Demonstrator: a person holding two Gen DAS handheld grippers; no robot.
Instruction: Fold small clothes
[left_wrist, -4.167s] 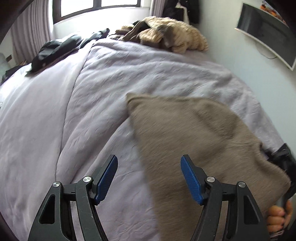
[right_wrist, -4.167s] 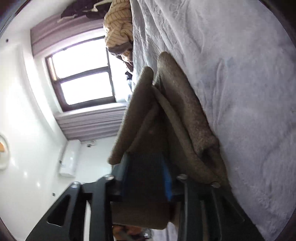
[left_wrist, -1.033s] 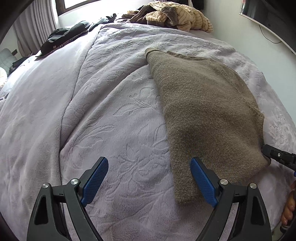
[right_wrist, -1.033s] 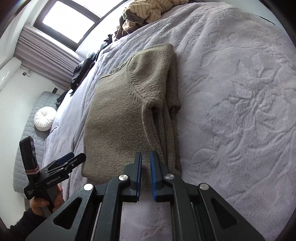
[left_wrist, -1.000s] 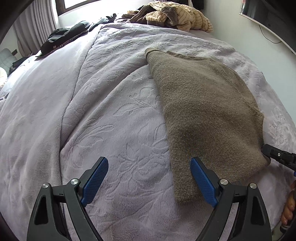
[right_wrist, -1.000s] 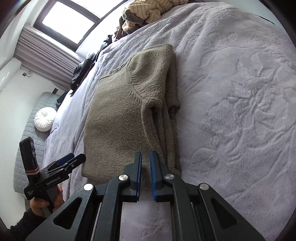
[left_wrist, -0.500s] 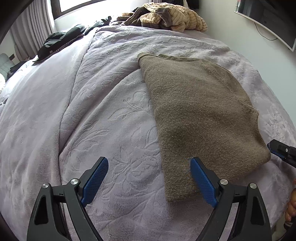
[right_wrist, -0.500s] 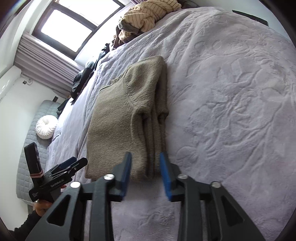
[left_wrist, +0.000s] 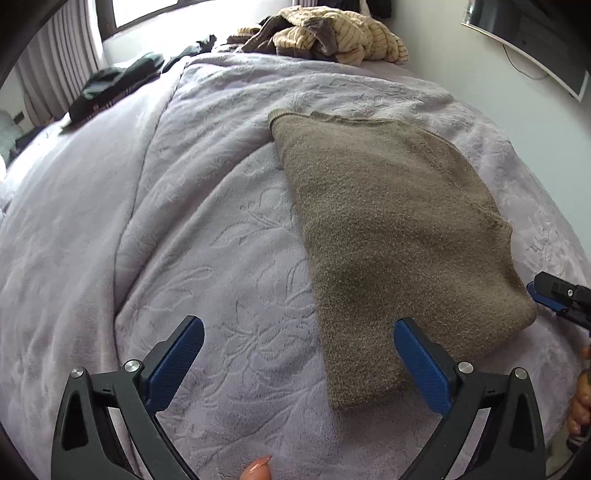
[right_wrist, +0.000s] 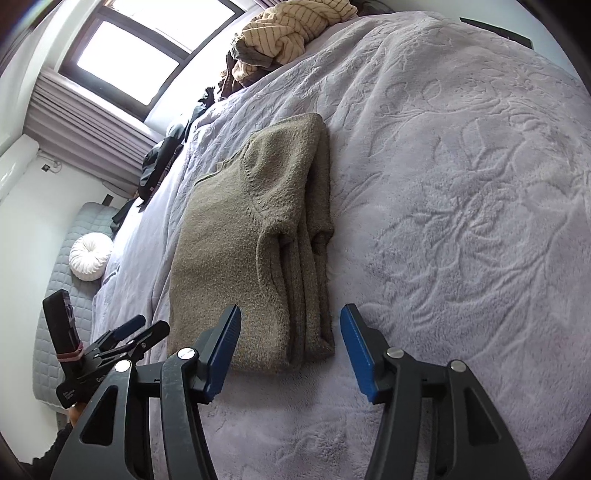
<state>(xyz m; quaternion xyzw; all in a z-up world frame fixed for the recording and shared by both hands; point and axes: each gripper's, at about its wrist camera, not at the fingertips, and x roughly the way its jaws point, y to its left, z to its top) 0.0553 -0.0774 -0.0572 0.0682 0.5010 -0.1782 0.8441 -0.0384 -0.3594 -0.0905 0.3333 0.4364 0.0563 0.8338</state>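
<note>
A folded olive-brown knit sweater (left_wrist: 388, 236) lies flat on the lilac bedspread (left_wrist: 184, 221). In the right wrist view the sweater (right_wrist: 258, 236) shows its stacked folded layers along its right side. My left gripper (left_wrist: 295, 362) is open and empty, just short of the sweater's near left corner. My right gripper (right_wrist: 290, 343) is open and empty, just short of the sweater's near end; it also shows at the right edge of the left wrist view (left_wrist: 557, 295). The left gripper shows at the left of the right wrist view (right_wrist: 129, 332).
A heap of striped cream and brown clothes (left_wrist: 332, 33) lies at the bed's far end, also in the right wrist view (right_wrist: 288, 33). Dark garments (left_wrist: 114, 85) lie at the far left. A grey bench with a white round cushion (right_wrist: 90, 254) stands beside the bed.
My right gripper has opened and let go of the sweater's folded edge, then drawn back. The sweater, lifted earlier, now lies flat. My left gripper stayed open and shifted slightly.
</note>
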